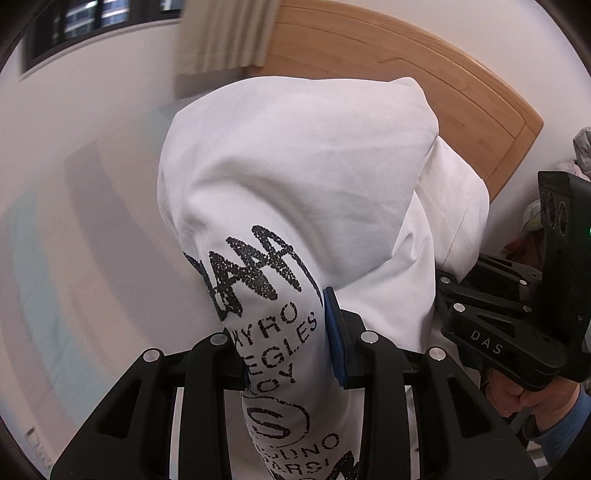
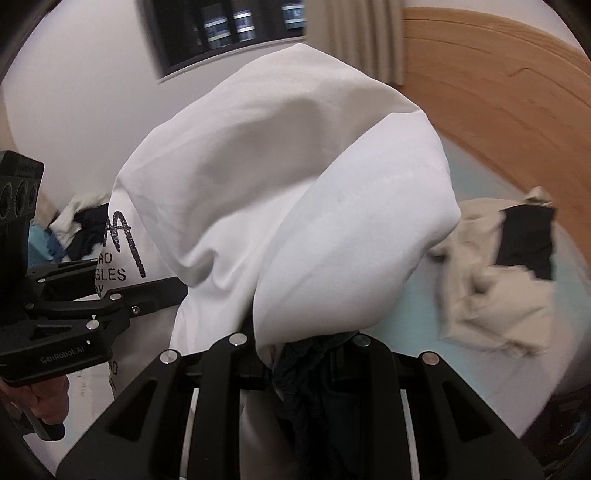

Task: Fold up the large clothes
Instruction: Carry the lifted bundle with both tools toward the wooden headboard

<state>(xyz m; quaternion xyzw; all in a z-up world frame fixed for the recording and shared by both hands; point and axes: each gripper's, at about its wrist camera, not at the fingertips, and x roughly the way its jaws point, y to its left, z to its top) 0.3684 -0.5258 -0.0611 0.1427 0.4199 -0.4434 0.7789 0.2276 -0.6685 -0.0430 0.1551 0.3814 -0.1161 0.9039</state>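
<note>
A large white T-shirt [image 1: 295, 177] with black printed lettering is lifted up and drapes over both grippers. My left gripper [image 1: 284, 350] is shut on a bunched printed part of the shirt between its blue pads [image 1: 334, 332]. My right gripper [image 2: 303, 358] is shut on the shirt [image 2: 295, 177] where its dark collar rib [image 2: 306, 369] gathers; its fingertips are hidden by the cloth. Each gripper shows in the other's view: the right at the right edge [image 1: 517, 314], the left at the left edge [image 2: 74, 314]. The two are close together.
A wooden headboard [image 1: 406, 74] curves behind. A pale blue bed sheet [image 2: 498, 369] lies below, with a beige and black garment [image 2: 498, 277] on it at the right. A pile of mixed clothes [image 2: 77, 229] sits at the left. A dark window [image 2: 221, 33] and curtain [image 2: 362, 37] are on the wall.
</note>
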